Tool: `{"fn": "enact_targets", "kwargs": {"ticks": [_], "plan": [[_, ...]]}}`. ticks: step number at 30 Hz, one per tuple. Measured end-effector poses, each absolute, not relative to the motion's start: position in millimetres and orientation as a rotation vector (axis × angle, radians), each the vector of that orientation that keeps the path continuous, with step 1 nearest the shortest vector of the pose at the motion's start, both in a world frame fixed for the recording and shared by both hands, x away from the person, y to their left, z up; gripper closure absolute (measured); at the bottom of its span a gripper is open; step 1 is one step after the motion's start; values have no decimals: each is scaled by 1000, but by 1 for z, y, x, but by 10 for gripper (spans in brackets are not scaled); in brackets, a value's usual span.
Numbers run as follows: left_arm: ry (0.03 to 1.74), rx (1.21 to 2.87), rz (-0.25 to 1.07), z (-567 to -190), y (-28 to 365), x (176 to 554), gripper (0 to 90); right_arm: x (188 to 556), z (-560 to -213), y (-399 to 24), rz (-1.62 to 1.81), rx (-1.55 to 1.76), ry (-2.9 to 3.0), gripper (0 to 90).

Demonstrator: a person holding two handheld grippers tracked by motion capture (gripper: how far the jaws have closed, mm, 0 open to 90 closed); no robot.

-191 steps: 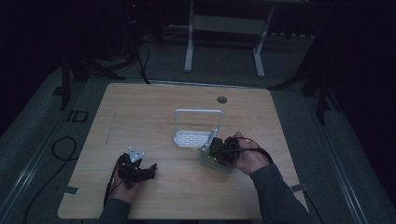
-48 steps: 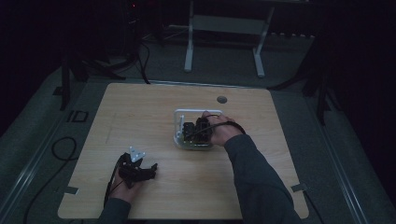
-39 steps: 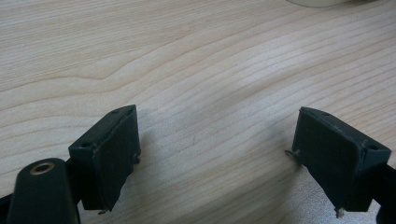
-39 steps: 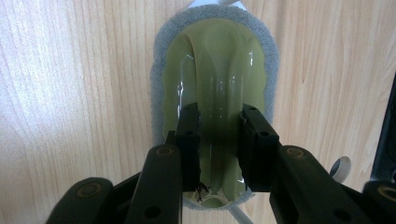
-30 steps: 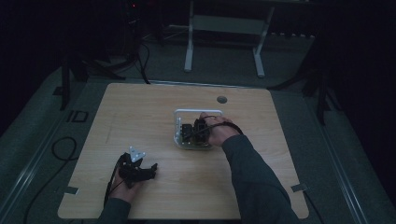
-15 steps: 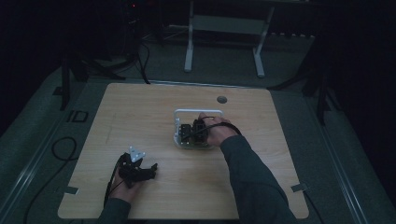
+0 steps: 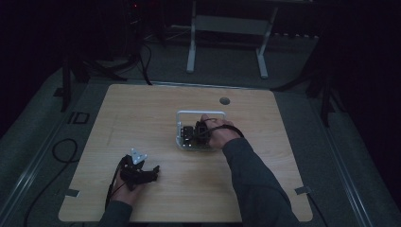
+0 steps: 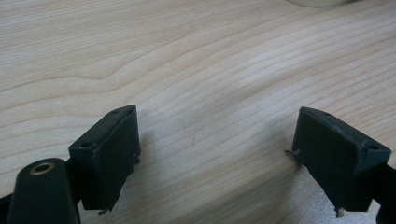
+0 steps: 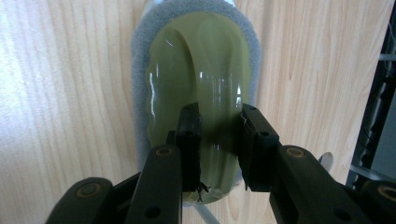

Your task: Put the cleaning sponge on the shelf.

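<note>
At the centre of the right gripper view, the right gripper [image 9: 218, 140] clamps its 2 jaws on the raised handle of a green scrubber [image 9: 198, 93] with a grey pad. The left gripper [image 8: 219, 154] gapes wide over bare table [image 8: 187, 56].

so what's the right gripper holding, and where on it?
Right gripper clamps the green scrubber by its raised handle ridge; left gripper is open, holding nothing.

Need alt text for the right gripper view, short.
The right gripper has its two black jaws closed on the raised ridge of a glossy yellow-green scrubber handle with a grey pad under it. A pale wooden table lies behind.
</note>
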State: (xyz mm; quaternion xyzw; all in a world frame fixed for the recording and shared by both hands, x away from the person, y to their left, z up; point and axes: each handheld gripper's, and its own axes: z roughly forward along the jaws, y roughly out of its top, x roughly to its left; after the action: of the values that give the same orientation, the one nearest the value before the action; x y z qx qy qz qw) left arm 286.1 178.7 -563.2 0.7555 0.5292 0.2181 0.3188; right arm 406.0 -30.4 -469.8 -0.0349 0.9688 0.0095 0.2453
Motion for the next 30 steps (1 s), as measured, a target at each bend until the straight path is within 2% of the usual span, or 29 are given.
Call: {"fn": "enact_targets", "kwargs": {"ticks": [11,25,30], "plan": [[1392,1987,574,-563,179,286,152,409,-471,-31,41,-69,2627,711],[1392,1987,574,-563,179,286,152,410,-468,-35,66,-25,2625,555],[1392,1987,574,-563,179,286,152,407,-463,-36,87,-27,2619,529]]}}
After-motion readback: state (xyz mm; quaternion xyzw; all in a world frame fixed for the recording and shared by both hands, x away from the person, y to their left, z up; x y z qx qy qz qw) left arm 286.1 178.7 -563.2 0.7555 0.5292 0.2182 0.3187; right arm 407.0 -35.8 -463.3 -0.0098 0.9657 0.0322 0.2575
